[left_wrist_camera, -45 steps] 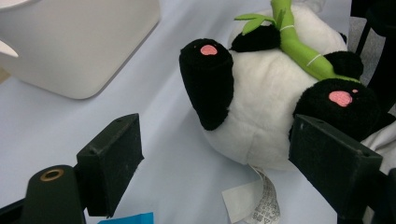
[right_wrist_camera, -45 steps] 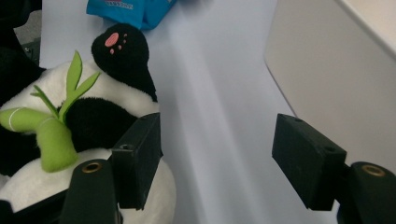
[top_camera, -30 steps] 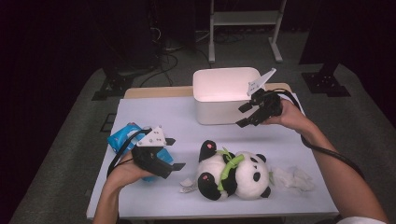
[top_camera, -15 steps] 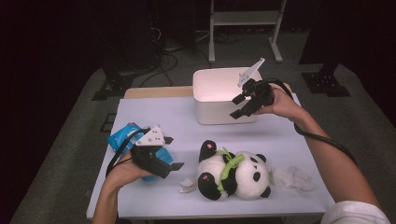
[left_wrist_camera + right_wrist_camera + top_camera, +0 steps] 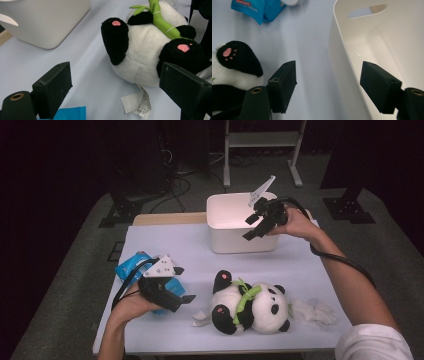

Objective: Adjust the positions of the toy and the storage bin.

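Note:
A plush panda (image 5: 250, 307) with a green bamboo stalk lies on its back on the white table (image 5: 170, 245). A white bin (image 5: 235, 220) stands behind it. My left gripper (image 5: 184, 284) rests open just left of the panda (image 5: 140, 57), its jaws apart with nothing between them. My right gripper (image 5: 249, 228) hovers at the bin's front right rim. Its jaws have just been opening and grip nothing. In the right gripper view they straddle the bin's near wall (image 5: 342, 75) from above.
A blue packet (image 5: 131, 266) lies under my left hand. A crumpled white tissue (image 5: 312, 311) sits to the right of the panda. The panda's sewn tag (image 5: 137, 102) lies flat on the table. A metal stand (image 5: 260, 140) is on the floor behind.
The right hand has carried its gripper leftward and slightly up, from the bin's right corner to over its front rim. The left hand has stayed put.

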The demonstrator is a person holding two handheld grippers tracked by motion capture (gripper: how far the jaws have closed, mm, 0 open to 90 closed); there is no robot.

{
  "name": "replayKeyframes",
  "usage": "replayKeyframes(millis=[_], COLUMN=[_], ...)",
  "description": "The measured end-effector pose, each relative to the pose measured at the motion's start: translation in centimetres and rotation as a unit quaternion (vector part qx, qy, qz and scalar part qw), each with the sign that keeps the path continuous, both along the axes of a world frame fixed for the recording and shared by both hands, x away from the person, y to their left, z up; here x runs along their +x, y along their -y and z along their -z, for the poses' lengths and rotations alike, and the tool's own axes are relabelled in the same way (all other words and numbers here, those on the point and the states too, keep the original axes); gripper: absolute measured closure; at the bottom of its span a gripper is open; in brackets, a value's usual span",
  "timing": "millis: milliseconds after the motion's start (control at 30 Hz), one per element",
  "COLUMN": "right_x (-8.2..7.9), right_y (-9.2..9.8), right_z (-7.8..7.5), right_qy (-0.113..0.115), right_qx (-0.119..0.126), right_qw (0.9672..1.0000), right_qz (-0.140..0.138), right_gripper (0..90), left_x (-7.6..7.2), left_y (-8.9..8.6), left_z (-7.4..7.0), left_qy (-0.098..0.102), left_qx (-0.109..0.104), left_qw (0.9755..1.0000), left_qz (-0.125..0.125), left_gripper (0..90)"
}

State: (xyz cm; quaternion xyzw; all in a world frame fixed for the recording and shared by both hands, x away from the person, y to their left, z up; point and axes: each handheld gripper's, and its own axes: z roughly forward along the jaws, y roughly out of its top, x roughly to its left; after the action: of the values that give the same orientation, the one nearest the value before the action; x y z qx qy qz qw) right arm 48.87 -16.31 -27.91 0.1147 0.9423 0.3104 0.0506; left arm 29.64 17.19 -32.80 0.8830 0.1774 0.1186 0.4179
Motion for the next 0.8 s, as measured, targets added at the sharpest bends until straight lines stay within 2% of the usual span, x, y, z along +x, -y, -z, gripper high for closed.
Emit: replayKeyframes(millis=[233,567,800], right_x=[1.0,2.5,3.1], right_y=[-0.8,-0.9,-1.1], right_z=[0.2,1.3,1.7], right_qy=[0.002,-0.017,-0.010], right_qx=[-0.010,-0.018,-0.020], right_qw=[0.9999,0.9997,0.9997], right_qz=[-0.008,-0.009,-0.008], right_gripper=[27.3,27.3,29.4], left_x=[0.1,0.2,0.2], left_y=[-0.4,-0.6,-0.5], left_z=[0.1,0.2,0.2], left_qy=[0.003,0.003,0.002], left_qx=[-0.005,-0.007,-0.006], left_qw=[0.9999,0.9999,0.9999], left_qz=[-0.011,-0.015,-0.014], left_gripper=[9.6,9.7,9.7])
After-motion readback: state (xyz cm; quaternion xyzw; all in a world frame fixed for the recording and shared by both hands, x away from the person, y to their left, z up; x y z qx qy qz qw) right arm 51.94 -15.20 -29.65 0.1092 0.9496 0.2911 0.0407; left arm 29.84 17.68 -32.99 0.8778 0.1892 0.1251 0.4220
